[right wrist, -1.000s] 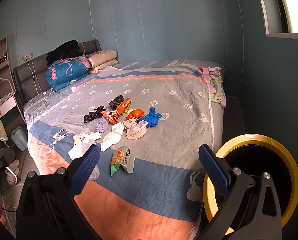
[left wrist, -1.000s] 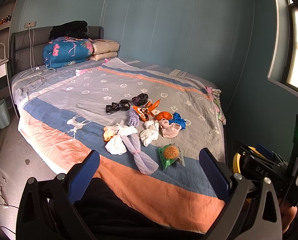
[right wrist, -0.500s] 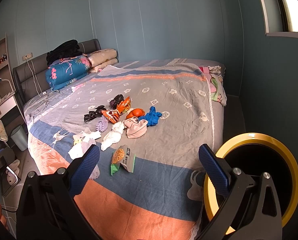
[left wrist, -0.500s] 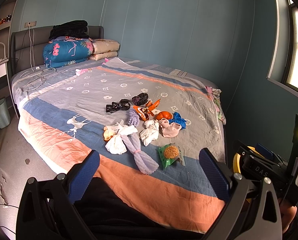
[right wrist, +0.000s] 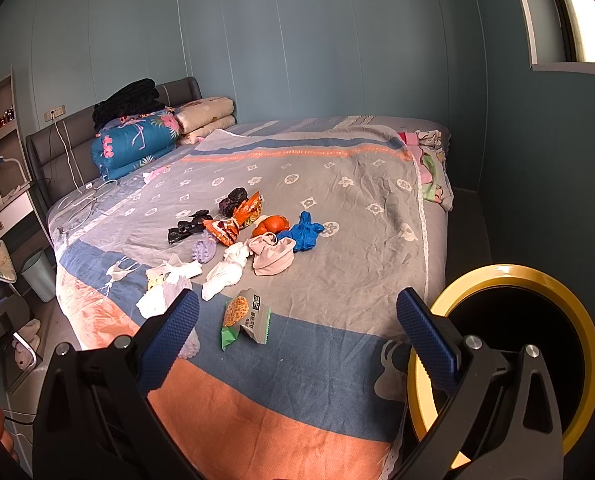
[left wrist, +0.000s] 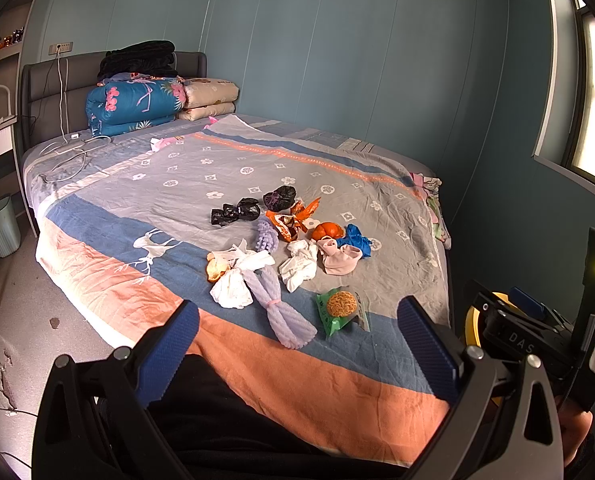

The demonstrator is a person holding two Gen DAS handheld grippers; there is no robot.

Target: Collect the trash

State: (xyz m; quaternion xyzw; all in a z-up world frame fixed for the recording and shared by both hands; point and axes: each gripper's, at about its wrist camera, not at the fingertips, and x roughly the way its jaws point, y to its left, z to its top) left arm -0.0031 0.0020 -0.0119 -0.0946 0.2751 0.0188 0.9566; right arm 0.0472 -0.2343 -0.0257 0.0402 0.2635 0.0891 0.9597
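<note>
**Soft, crinkly litter all on the bed, nothing binned yet**

Plastic, foil and cloth mostly. We judge the task at its start: the whole pile sits mid-frame on the bed (right wrist: pixel 337 364), and we see nothing inside the yellow-rimmed bin (right wrist: pixel 509 276) at lower right.

- left gripper (left wrist: pixel 297 344): jaws spread wide, empty
- right gripper (right wrist: pixel 297 332): same, empty, short of the pile

Closest to us: green snack packet (right wrist: pixel 245 318), flat, glossy, torn open. Behind it: white crumpled tissue (right wrist: pixel 221 276), blue glove (right wrist: pixel 303 234), orange foil wrapper (right wrist: pixel 227 230), black plastic bags (right wrist: pixel 187 228). All limp, light, irregular; we expect pinch grasps to work.
</note>
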